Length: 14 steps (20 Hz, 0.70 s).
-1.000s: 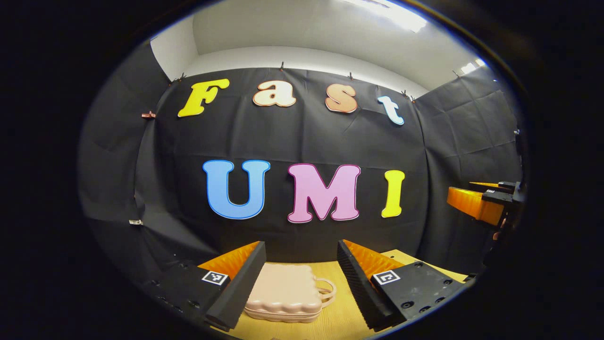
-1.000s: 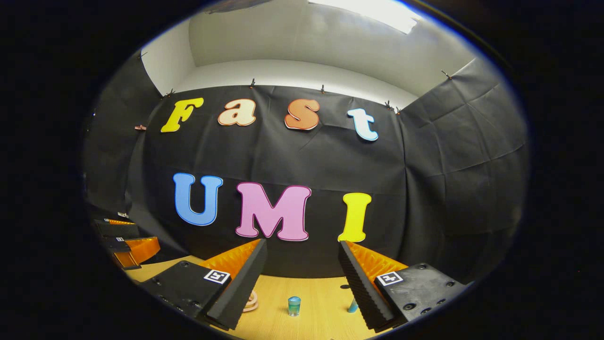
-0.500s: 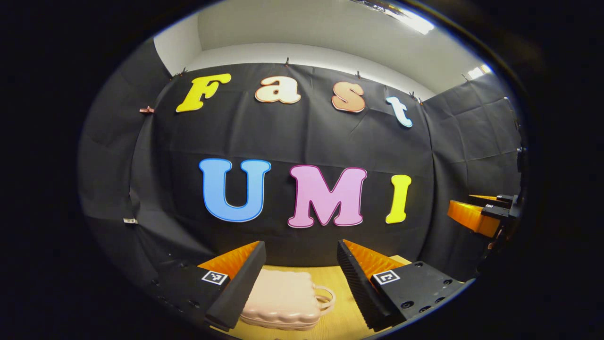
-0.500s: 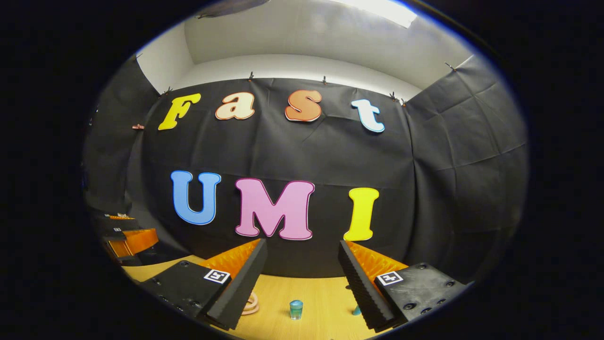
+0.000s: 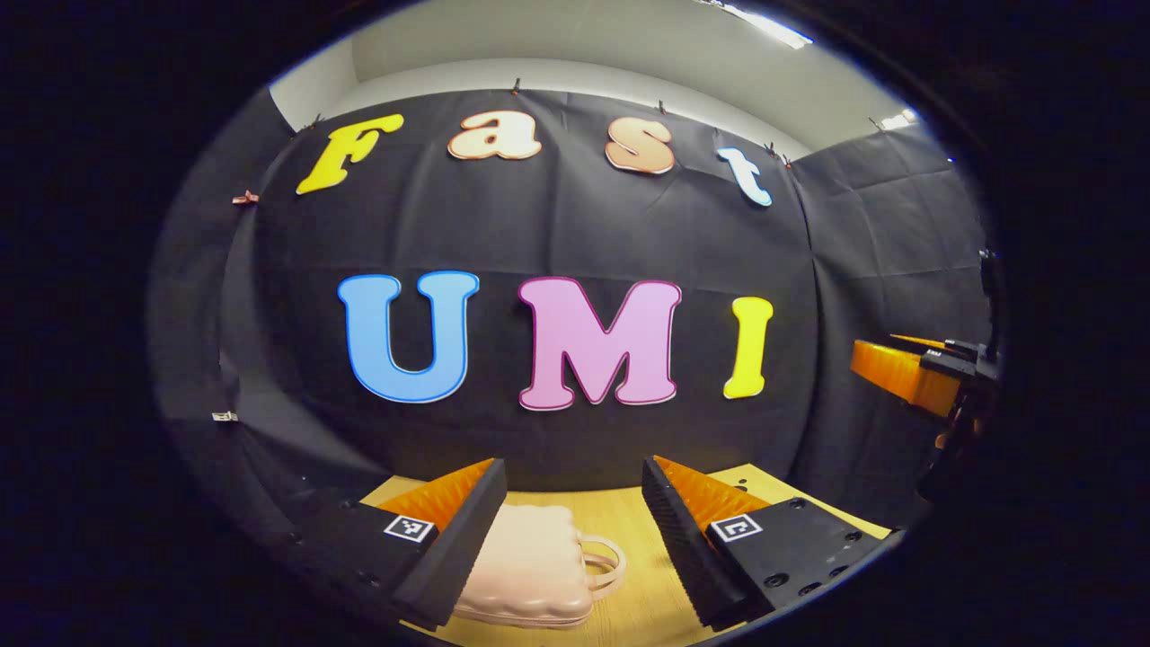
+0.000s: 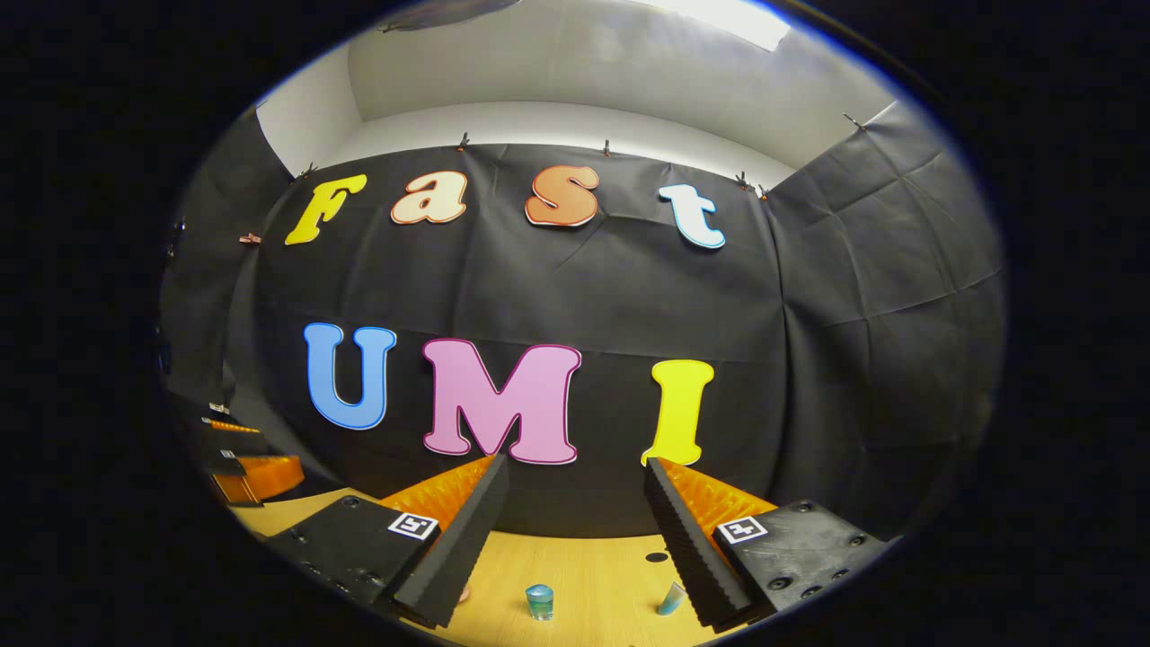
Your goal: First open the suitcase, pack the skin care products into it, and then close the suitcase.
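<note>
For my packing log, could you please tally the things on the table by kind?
Pink suitcase, closed: 1
Small blue-capped jar: 1
Light blue tube, partly hidden behind a finger: 1
Total: 3

Left gripper (image 5: 573,530) fingers parted, empty; right gripper (image 6: 575,530) likewise.

Wood-grain table (image 5: 629,611), ridged suitcase (image 5: 530,575)

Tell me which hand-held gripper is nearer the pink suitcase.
Left. The left hand-held gripper hovers open just above the closed suitcase, which lies between its fingers. The right hand-held gripper faces the small bottles farther along the table.
</note>
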Tool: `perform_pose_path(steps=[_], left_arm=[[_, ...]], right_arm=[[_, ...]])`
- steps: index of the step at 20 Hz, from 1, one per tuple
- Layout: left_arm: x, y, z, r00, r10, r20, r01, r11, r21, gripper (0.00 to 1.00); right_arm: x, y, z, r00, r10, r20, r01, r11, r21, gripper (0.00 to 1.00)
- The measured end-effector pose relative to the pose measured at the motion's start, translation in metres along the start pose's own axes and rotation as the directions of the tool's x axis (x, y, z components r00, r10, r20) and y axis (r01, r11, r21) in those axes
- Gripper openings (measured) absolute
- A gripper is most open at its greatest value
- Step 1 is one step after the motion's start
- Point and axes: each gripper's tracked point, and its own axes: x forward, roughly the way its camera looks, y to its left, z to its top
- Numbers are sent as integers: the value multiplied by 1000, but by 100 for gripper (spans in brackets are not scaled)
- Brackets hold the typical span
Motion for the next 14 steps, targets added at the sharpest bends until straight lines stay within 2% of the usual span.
perform_pose_path(steps=[4, 8, 12, 14], left_arm=[[36, -34, -44, 994, -40, -105, 42, 999, 9, 96], [81, -60, -97, 973, -43, -226, 41, 999, -12, 96], [125, -80, -163, 925, -49, -377, 69, 997, 38, 96], [145, -77, -198, 889, -14, -457, 52, 996, 69, 96]], right_arm=[[13, -13, -25, 999, 7, -37, -8, 1000, -9, 96], [23, -25, -58, 996, 29, -88, -31, 999, -21, 96], [25, -26, -99, 982, 86, -167, -88, 996, -2, 96], [29, -25, -117, 974, 127, -190, -131, 991, -11, 96]])
